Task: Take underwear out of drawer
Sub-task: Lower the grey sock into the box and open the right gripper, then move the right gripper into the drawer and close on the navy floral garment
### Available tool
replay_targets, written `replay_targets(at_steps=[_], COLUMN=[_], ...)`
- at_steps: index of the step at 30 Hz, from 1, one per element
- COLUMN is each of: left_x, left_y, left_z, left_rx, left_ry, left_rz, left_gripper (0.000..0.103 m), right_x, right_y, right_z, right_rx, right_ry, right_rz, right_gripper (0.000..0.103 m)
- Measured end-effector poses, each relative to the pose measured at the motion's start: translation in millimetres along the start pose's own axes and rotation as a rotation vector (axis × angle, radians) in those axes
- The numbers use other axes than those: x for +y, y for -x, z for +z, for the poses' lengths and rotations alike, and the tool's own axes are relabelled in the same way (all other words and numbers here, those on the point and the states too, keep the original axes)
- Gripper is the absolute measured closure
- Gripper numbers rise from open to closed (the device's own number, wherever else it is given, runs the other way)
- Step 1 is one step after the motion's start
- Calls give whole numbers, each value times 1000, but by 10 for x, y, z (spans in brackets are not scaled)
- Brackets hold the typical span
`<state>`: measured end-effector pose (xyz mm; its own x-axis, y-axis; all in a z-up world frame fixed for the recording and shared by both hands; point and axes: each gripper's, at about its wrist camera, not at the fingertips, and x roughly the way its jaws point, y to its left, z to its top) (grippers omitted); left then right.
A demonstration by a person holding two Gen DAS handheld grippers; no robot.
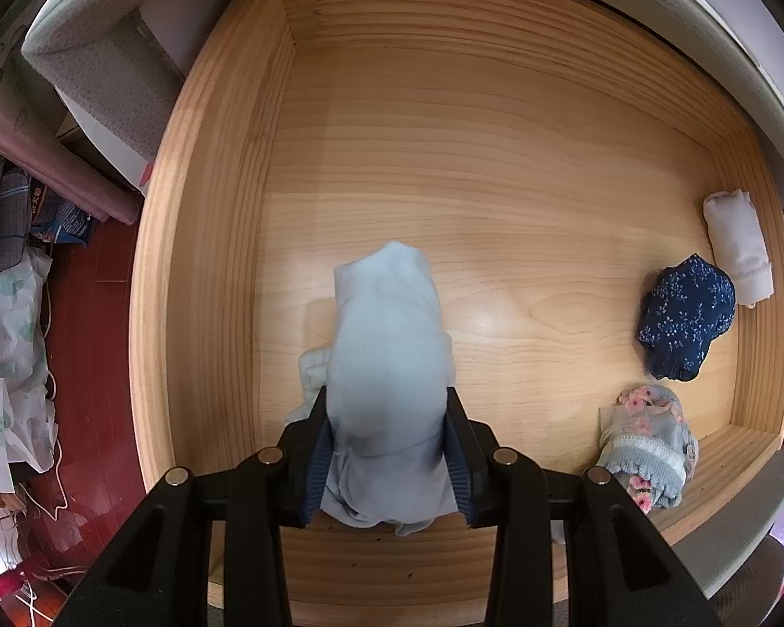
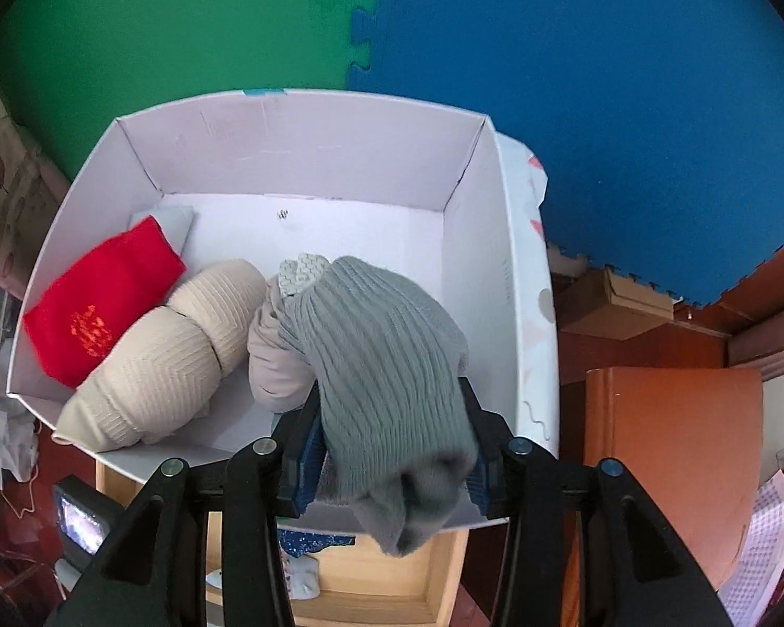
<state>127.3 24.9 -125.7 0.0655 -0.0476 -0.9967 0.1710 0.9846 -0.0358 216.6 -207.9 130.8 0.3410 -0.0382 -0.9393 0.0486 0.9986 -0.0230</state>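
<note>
Left gripper (image 1: 387, 418) pinches pale blue underwear (image 1: 389, 366) above drawer (image 1: 204, 240) front edge for removal; right gripper (image 2: 392, 433) pinches grey ribbed piece (image 2: 387, 366) over white box (image 2: 308, 125) to drop.

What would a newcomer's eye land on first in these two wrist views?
The left gripper clamps a pale blue garment above the wooden drawer. The right gripper holds a grey ribbed garment over a white box, where a red piece lies at the left.
</note>
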Motion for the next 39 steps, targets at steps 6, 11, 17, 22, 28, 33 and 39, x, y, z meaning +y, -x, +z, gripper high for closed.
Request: replay_targets(at_steps=[6, 11, 17, 22, 28, 33, 39], left_x=[3, -7, -8, 8, 37, 24, -8], left_y=[0, 3, 5, 14, 33, 40, 62], left_z=[0, -10, -7, -10, -20, -38, -51], left_rx=[0, -5, -6, -9, -16, -22, -28], left_ry=[-1, -7, 4, 13, 19, 16, 17], left_rz=[1, 6, 1, -5, -7, 2, 9], left_gripper=[65, 65, 65, 65, 65, 65, 65], right_x=[74, 67, 47, 9, -33, -38, 15], right_y=[-24, 315, 667, 523, -286, -782, -878], right_z=[-39, -106, -543, -1170, -1882, -2203, -2249], right_rx=[-5, -83, -155, -142, 10, 108, 114], right_ry=[21, 16, 14, 14, -34, -79, -61], right_rz=[17, 60, 119, 112, 117, 137, 141], right_gripper=[32, 21, 14, 12, 12, 12, 12])
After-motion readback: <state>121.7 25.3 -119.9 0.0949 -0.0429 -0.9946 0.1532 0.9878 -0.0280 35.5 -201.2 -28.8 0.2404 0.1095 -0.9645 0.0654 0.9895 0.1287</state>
